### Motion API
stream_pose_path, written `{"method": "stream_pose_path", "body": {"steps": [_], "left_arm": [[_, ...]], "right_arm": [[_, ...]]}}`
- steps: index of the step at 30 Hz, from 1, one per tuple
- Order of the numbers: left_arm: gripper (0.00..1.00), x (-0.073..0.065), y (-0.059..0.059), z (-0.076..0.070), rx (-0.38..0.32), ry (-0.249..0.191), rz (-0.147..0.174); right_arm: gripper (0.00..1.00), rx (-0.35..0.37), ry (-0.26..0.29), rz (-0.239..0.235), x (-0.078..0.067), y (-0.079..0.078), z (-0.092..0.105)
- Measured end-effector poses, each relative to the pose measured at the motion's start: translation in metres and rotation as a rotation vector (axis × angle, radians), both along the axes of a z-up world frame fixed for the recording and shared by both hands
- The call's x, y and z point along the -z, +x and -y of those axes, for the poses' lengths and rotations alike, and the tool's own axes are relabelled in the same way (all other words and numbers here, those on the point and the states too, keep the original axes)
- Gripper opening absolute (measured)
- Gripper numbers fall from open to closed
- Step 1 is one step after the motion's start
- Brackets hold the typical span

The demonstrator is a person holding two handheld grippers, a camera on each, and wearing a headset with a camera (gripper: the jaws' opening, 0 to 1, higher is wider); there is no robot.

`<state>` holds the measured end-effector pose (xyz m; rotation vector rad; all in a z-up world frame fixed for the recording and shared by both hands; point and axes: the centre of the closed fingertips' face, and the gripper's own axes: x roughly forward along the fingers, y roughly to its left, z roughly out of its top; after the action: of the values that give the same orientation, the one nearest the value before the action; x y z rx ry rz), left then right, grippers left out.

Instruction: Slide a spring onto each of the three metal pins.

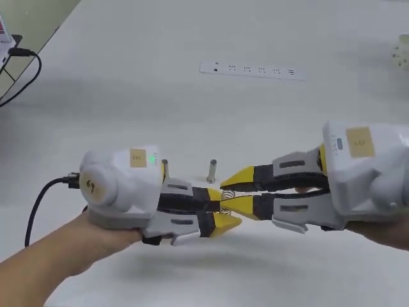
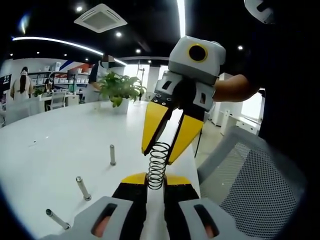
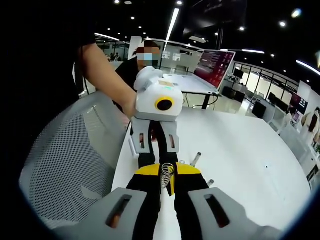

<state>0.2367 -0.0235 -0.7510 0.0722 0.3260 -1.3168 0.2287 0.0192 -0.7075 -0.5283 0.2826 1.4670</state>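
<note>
A steel coil spring (image 2: 157,166) stands out from between my left gripper's (image 2: 156,181) yellow tips, which are shut on its near end. My right gripper (image 2: 160,154) faces it tip to tip, its jaws spread in a V on either side of the spring's far end. In the head view the two grippers meet just above the table, left gripper (image 1: 220,208), right gripper (image 1: 225,194), with the spring (image 1: 225,199) between them. Three upright metal pins (image 2: 112,155) (image 2: 82,187) (image 2: 57,219) stand bare on the table to the left. Two pins (image 1: 212,171) (image 1: 165,169) stand just behind the grippers. The spring (image 3: 166,175) also sits between the right gripper's (image 3: 167,172) tips.
A white power strip (image 1: 252,70) lies far back on the white table (image 1: 128,96). A black cable (image 1: 38,204) trails from the left gripper, another (image 1: 25,64) runs at the far left. A mesh chair (image 3: 70,165) stands beside the table edge.
</note>
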Motion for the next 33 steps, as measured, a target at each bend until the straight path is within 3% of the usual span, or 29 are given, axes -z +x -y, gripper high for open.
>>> {"method": "stream_pose_path", "body": {"steps": [17, 24, 33], "left_arm": [[0.13, -0.0041, 0.0017, 0.0015, -0.020, -0.032, -0.021], [0.14, -0.0042, 0.0026, 0.0022, -0.022, -0.029, -0.014], [0.20, -0.0018, 0.0037, -0.0070, -0.048, -0.014, -0.033]], "right_arm": [[0.06, 0.009, -0.007, 0.009, 0.0016, 0.0025, -0.0009], [0.06, 0.002, -0.011, 0.012, 0.0010, 0.0018, -0.0019], [0.06, 0.005, -0.008, 0.021, -0.0021, 0.0018, -0.0007]]}}
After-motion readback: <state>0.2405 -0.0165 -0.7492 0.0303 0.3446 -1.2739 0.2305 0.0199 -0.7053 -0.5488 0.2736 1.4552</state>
